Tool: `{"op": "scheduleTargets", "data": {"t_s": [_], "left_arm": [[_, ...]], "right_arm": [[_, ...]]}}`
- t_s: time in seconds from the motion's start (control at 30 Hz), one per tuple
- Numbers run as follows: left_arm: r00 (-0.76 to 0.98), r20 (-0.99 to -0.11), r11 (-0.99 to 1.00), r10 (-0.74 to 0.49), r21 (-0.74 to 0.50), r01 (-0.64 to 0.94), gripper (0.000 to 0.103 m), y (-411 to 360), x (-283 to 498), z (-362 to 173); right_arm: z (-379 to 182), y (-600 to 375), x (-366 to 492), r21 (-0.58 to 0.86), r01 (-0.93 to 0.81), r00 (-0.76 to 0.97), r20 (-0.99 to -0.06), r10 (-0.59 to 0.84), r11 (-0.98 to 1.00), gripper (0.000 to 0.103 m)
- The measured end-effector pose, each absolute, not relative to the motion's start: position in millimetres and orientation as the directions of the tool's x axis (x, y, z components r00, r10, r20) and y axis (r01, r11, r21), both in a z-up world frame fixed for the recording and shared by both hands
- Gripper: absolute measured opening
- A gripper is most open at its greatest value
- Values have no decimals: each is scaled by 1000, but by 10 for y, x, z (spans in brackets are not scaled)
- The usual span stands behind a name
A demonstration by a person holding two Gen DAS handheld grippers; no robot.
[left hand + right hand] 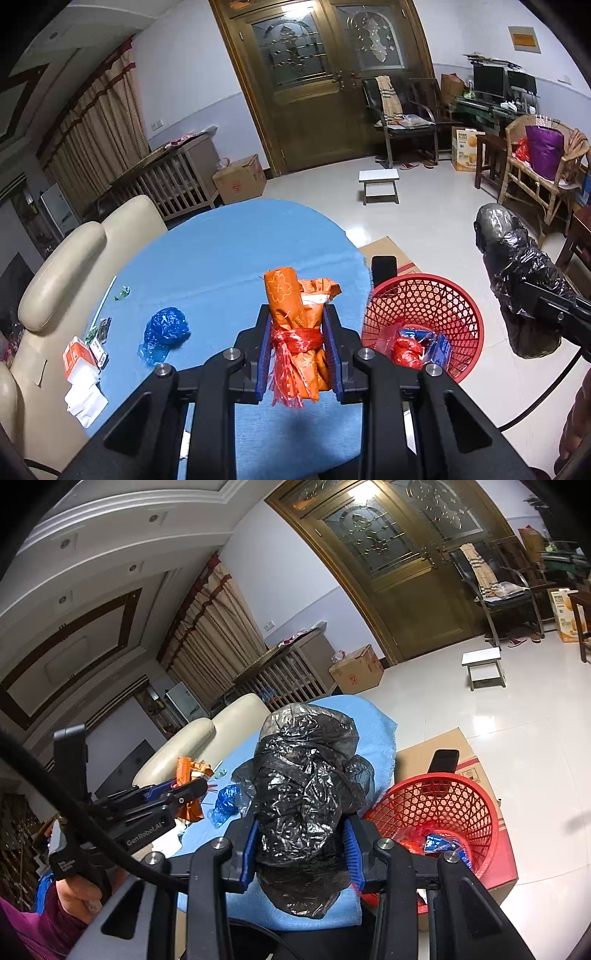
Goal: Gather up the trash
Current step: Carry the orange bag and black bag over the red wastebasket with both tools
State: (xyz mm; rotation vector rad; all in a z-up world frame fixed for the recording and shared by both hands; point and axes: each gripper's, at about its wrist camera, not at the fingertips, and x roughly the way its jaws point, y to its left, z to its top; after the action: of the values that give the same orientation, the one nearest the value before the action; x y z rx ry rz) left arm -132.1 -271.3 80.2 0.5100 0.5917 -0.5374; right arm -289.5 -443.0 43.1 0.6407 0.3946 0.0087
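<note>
My left gripper [298,349] is shut on an orange wrapper bundle [293,306] tied with red string, held above the blue table [229,251]. My right gripper [300,843] is shut on a black plastic bag bundle [303,786]; that bundle also shows in the left wrist view [517,273], held in the air to the right of the red basket [424,299]. The basket [443,805] holds red and blue trash. A crumpled blue bag [164,334] lies on the table left of my left gripper.
White and orange paper packets [83,373] and small scraps lie at the table's left edge. A cream sofa [66,280] is on the left. A cardboard box [476,771] with a black phone on it sits under the basket. A white stool [379,181] stands on the tiled floor.
</note>
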Motion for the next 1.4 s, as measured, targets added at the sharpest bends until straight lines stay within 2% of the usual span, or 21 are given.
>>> {"op": "scheduleTargets", "data": {"t_s": [0.73, 1.4], "left_arm": [[630, -687, 727, -361, 216, 652, 28, -2842, -1588, 728], [586, -730, 738, -351, 169, 653, 28, -2777, -1495, 565]], "right_arm": [[508, -4491, -3423, 589, 131, 942, -324, 85, 797, 41], [429, -4579, -3303, 610, 140, 931, -349, 106, 780, 41]]}}
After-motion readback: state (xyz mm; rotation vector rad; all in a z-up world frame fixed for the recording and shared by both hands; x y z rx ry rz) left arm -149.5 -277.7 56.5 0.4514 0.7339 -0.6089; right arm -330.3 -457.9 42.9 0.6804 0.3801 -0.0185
